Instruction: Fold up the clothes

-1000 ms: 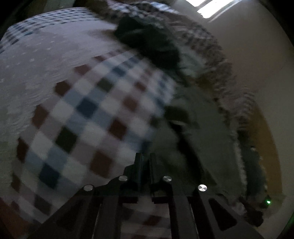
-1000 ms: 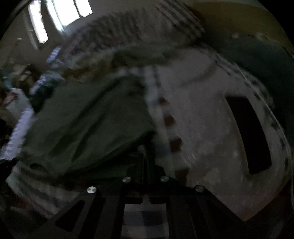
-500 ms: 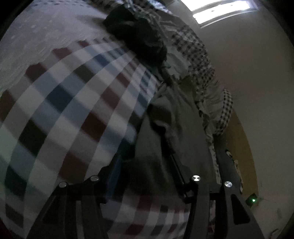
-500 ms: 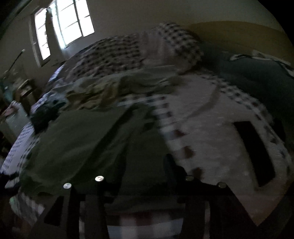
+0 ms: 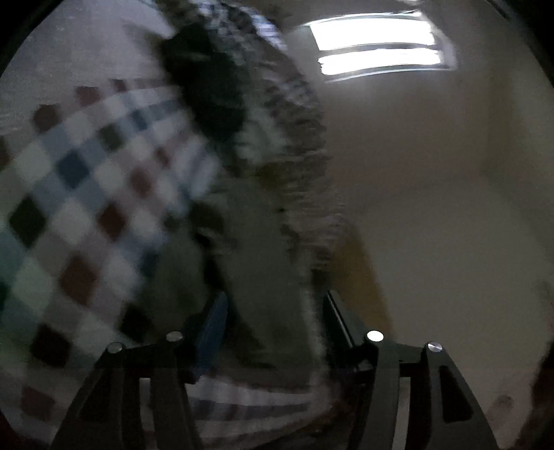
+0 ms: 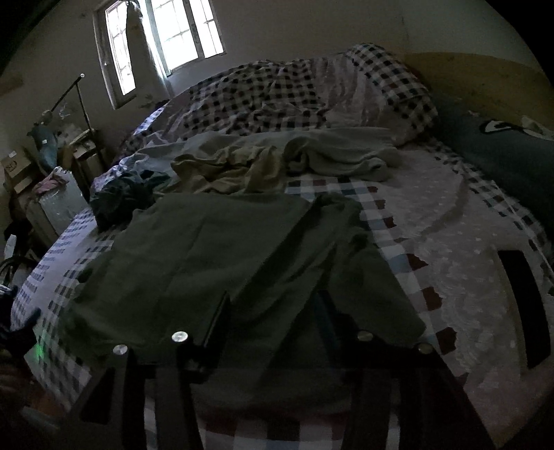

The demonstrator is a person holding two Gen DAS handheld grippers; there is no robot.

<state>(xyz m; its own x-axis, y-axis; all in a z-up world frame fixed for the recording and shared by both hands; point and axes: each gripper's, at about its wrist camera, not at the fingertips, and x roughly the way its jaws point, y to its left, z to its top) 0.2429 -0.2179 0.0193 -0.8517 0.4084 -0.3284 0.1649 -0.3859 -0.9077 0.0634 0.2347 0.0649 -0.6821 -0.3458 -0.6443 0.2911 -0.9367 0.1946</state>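
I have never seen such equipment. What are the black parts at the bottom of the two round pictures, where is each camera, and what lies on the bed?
A person holds one claw in each hand; each claw carries a wide-angle camera looking along its two fingers. The black parts are those fingers.

The blurred picture is from the left claw, the clear one from the right claw. Both stand open and grip nothing.

On the checkered bed cover a dark green garment lies spread out, its near edge between the right claw's fingers. Beyond it lie a crumpled tan garment, a pale green one and a dark bundle. A window is behind.
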